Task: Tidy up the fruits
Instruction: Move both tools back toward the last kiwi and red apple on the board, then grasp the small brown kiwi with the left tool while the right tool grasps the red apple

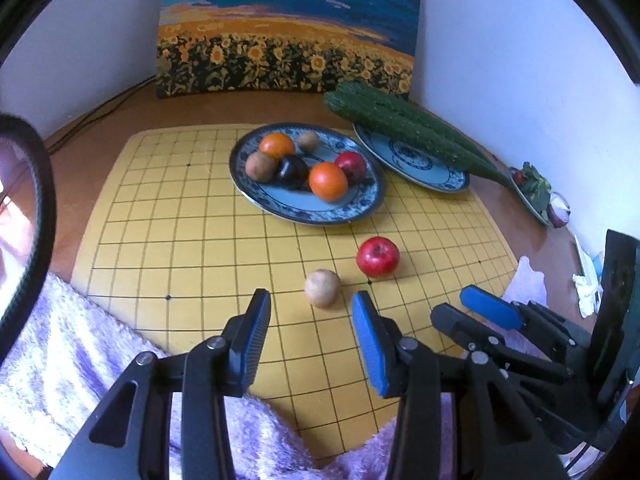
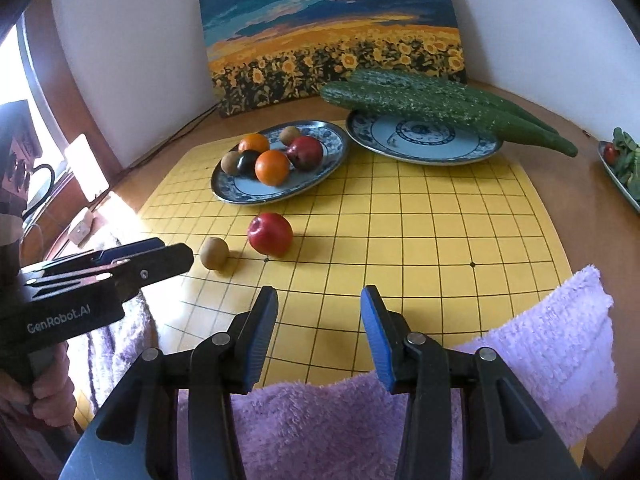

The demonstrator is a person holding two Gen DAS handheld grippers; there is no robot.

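Note:
A red apple [image 1: 377, 256] [image 2: 270, 234] and a brown kiwi [image 1: 322, 287] [image 2: 214, 253] lie loose on the yellow grid mat [image 1: 180, 240] [image 2: 420, 232]. Behind them a blue-patterned plate [image 1: 352, 208] [image 2: 228, 194] holds two oranges, two kiwis, a dark fruit and a red fruit. My left gripper [image 1: 310, 312] is open and empty, just short of the kiwi; it also shows from the side in the right wrist view [image 2: 160, 252]. My right gripper [image 2: 318, 304] is open and empty over the mat's near edge; it also shows in the left wrist view [image 1: 464, 304].
A second blue plate [image 1: 420, 160] [image 2: 424, 140] carries large green cucumbers [image 1: 408, 128] [image 2: 440, 100]. A sunflower painting [image 1: 288, 28] [image 2: 332, 28] leans on the back wall. A purple towel [image 1: 60, 360] [image 2: 540, 360] lies at the near edge. A salad dish [image 1: 536, 192] [image 2: 624, 164] sits far right.

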